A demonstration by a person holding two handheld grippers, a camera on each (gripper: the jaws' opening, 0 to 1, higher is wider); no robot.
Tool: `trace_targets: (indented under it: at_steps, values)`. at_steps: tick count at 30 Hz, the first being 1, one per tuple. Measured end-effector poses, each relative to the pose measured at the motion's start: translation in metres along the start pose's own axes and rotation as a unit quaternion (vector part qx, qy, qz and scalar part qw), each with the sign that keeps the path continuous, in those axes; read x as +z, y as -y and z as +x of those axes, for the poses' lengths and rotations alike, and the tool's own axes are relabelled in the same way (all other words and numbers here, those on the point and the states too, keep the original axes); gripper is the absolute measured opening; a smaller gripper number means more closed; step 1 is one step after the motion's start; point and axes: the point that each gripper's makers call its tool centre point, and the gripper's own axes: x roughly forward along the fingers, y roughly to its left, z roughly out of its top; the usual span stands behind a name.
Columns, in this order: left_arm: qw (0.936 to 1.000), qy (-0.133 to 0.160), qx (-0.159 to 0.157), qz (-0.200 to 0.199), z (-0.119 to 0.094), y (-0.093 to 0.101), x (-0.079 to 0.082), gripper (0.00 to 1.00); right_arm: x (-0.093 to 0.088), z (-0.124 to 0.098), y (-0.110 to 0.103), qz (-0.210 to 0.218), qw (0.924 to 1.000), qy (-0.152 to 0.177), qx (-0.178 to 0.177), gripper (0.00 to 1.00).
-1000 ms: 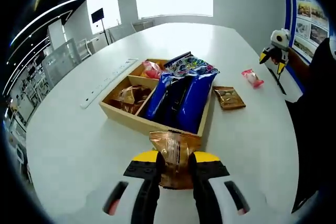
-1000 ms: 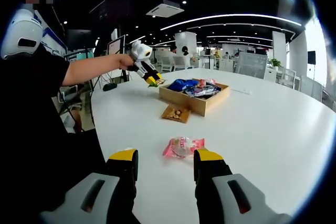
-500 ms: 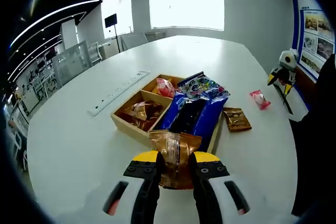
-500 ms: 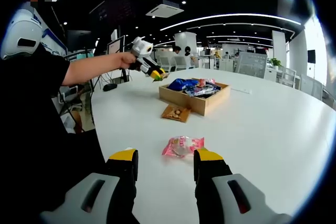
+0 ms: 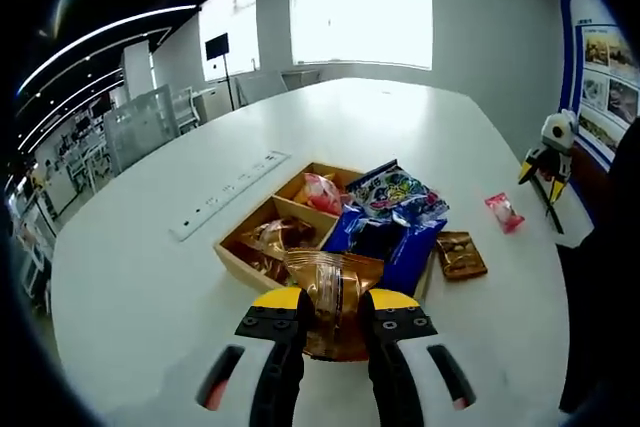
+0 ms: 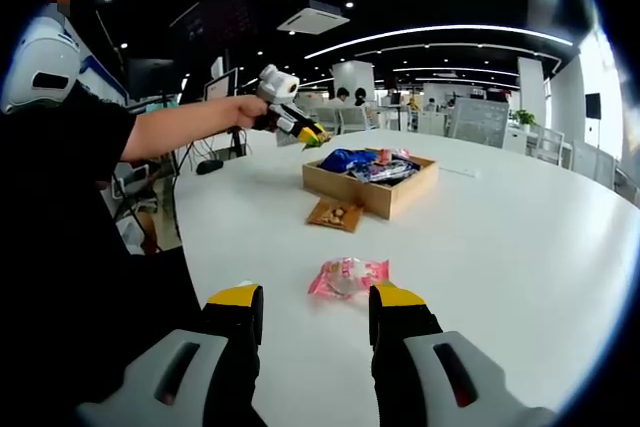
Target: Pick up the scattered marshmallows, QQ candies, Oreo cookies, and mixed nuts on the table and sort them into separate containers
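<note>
My left gripper (image 5: 331, 315) is shut on a brown nut packet (image 5: 333, 283) and hovers just in front of the wooden divided box (image 5: 240, 260). The box holds brown nut packets (image 5: 268, 238), a pink candy packet (image 5: 321, 192) and blue Oreo packs (image 5: 392, 237) with a colourful bag (image 5: 395, 192) on top. Another brown nut packet (image 5: 461, 255) and a pink candy packet (image 5: 503, 212) lie on the table to the right of the box. In the right gripper view, my right gripper (image 6: 313, 310) stands open just short of the pink candy packet (image 6: 347, 277). The left gripper (image 6: 300, 127) appears beyond it, above the box (image 6: 372, 187).
The white table (image 5: 150, 277) is wide, with a power strip (image 5: 230, 195) set into it left of the box. A person's arm (image 6: 175, 129) and dark clothing (image 6: 70, 247) border the table's near side. Office desks and chairs stand far behind.
The left gripper, still holding the nut packet, has risen and moved over toward the box; in the right gripper view it shifts right. The right gripper has stayed still.
</note>
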Motion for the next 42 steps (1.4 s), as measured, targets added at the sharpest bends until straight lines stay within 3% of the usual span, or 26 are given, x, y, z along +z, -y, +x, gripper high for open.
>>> trace_targets:
  at_steps: [12, 15, 20, 22, 42]
  values:
    - [0.9995, 0.017, 0.017, -0.021, 0.009, -0.005, 0.016, 0.27, -0.001, -0.005, 0.004, 0.002, 1.0, 0.001, -0.004, 0.39]
    - [0.9993, 0.018, 0.022, -0.025, 0.015, -0.022, 0.02, 0.27, -0.002, -0.006, 0.004, 0.003, 1.0, 0.0, -0.004, 0.39]
    - [0.9992, 0.016, 0.025, -0.027, 0.026, -0.025, 0.025, 0.27, -0.003, -0.008, 0.006, 0.005, 1.0, -0.001, -0.007, 0.39]
    - [0.9991, 0.015, 0.027, -0.028, 0.03, -0.035, 0.028, 0.27, -0.002, -0.008, 0.007, 0.005, 1.0, -0.001, -0.009, 0.39]
    - [0.9996, 0.005, 0.027, 0.0, 0.069, -0.061, 0.047, 0.27, -0.004, -0.014, 0.01, 0.011, 0.9998, 0.0, -0.015, 0.39]
